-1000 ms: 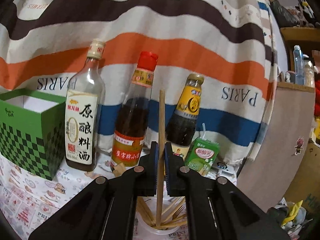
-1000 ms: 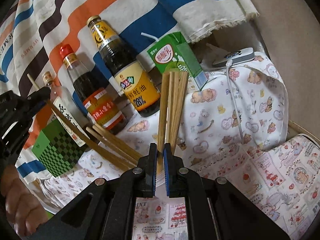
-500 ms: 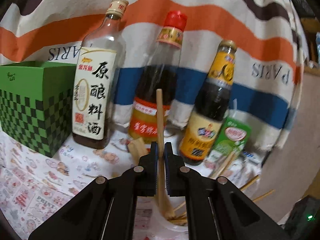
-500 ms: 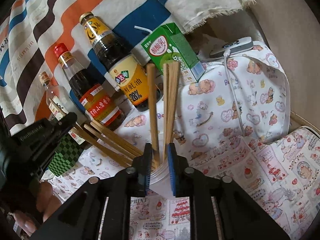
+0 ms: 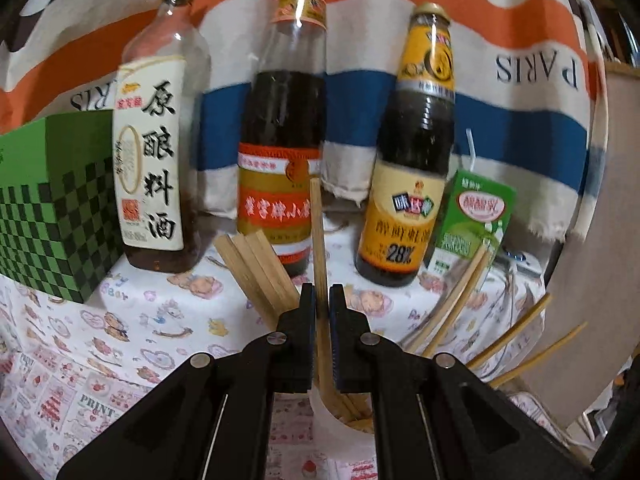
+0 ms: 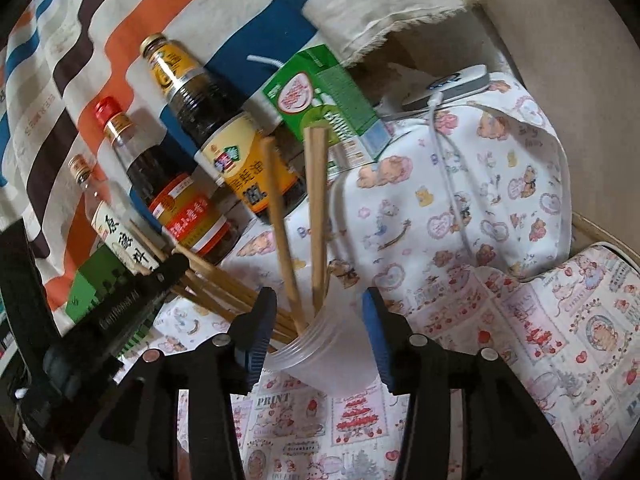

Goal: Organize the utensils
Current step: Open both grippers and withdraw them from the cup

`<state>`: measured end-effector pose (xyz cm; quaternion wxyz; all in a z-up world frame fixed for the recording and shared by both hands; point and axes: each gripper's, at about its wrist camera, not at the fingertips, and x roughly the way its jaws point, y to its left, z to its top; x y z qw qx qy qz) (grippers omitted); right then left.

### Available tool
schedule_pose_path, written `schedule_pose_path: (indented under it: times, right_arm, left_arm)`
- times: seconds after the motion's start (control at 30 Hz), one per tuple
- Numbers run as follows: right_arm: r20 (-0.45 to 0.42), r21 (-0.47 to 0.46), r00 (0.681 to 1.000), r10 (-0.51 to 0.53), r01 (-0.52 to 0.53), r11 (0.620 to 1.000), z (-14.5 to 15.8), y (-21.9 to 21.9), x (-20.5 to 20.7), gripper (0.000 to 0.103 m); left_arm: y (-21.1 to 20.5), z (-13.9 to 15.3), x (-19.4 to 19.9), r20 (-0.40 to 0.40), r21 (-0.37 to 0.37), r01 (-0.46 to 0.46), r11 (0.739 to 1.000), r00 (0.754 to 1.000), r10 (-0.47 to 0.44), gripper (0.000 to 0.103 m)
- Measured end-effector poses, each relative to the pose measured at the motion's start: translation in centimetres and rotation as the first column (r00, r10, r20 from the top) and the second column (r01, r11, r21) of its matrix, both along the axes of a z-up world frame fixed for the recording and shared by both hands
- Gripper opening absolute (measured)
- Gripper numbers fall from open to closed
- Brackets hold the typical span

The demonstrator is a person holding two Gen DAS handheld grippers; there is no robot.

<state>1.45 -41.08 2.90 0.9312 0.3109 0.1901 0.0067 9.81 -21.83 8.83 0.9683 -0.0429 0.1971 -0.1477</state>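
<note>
Wooden chopstick (image 5: pixel 319 240) stands upright, pinched between my left claw's (image 5: pixel 322 300) nearly closed jaws, its lower end down in the clear cup (image 6: pixel 320 348). At my right claw (image 6: pixel 320 304), jaws spread wide and empty, more chopsticks (image 6: pixel 316 216) lean toward twelve o'clock from that cup.

The left wrist camera sat low and close, facing level along its fingers at the three glass sauce bottles (image 5: pixel 280 132) before the striped orange, blue and white cloth (image 5: pixel 520 92). The right wrist camera looked steeply down from the right, tilted, over the translucent plastic cup (image 6: pixel 320 352). Both views shared those bottles, the green milk carton (image 5: pixel 476 220) and the wooden chopsticks (image 6: pixel 316 216).
</note>
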Motion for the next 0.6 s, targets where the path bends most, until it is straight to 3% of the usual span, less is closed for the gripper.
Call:
schedule_pose_path:
  times: [0.2,0.27,0.33,0.6]
  right_arm:
    - [-0.007,0.026,1.000,0.003,-0.003,1.000,-0.2,-0.6,0.2,0.048]
    - [-0.003,0.021,1.000,0.003,-0.003,1.000,-0.1,-0.5,0.1,0.048]
    - [0.002,0.021,1.000,0.011,-0.011,1.000,0.1,-0.4,-0.1,0.048]
    - [0.036,-0.024,0.998,0.052,-0.051,0.998,1.5,1.4,-1.3,0.049]
  left_arm:
    - [-0.5,-0.4,-0.2,0.003,0.037,0.023,0.999,1.000,-0.023,0.007]
    - [-0.3,-0.2,-0.6,0.021,0.051,0.022,0.998,1.000,-0.023,0.015]
    - [0.1,0.2,-1.2,0.048,0.054,0.018,0.998,0.999,-0.020,0.037]
    - [3.5,1.4,-4.7,0.139,0.078,-0.014,0.997,0.990,0.003,0.068]
